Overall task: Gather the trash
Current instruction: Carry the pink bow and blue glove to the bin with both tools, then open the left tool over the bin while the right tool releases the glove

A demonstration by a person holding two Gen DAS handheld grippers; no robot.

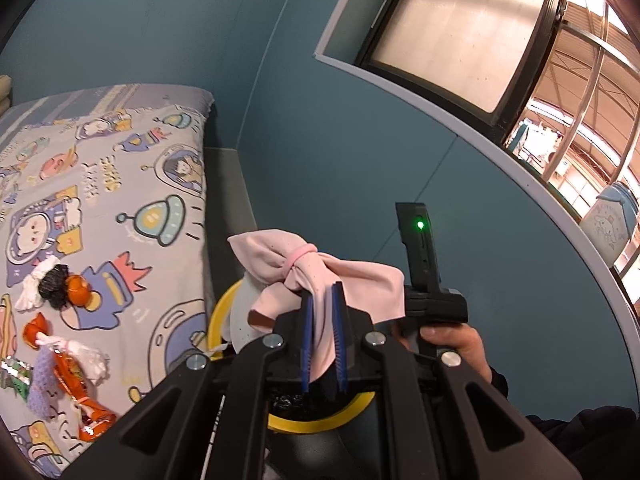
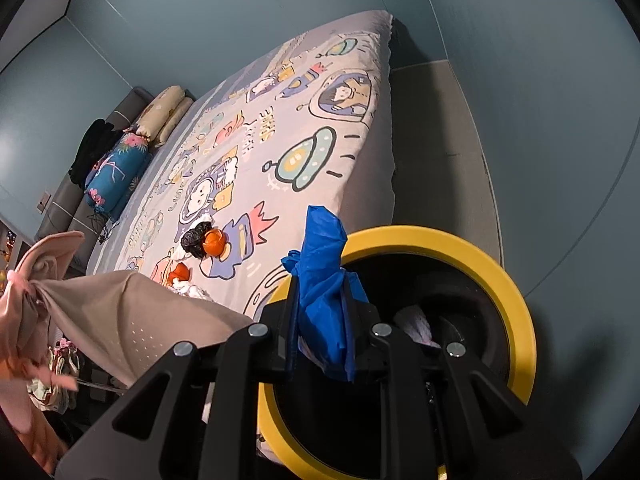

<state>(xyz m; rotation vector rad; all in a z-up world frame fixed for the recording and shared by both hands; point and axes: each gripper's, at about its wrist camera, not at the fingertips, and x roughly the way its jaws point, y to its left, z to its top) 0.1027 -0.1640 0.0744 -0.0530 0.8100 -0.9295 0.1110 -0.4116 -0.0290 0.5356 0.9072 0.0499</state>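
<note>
Your left gripper is clenched on one pink cloth, tied in the middle with a pink band; the cloth fans out to both sides above the jaws and hangs over the bin's near edge. Your right gripper is clamped on one crumpled blue bag, held over the bin's rim.

One bin with a yellow rim stands right under both grippers, beside the bed's corner, dark inside (a pale scrap shows at the bottom, too dim to name). In the left view your right hand grips its black handle, a green light lit on it.

Next comes one bed with a cartoon space sheet. Near its close edge the trash lies in two groups: nearer, an orange wrapper, a lilac knit piece, white yarn and a shiny green packet; farther, one black crumple touching one orange piece.

At the far end sit two pillows, one cream, one blue floral, with dark clothing beside them. One window opens in the blue wall.
</note>
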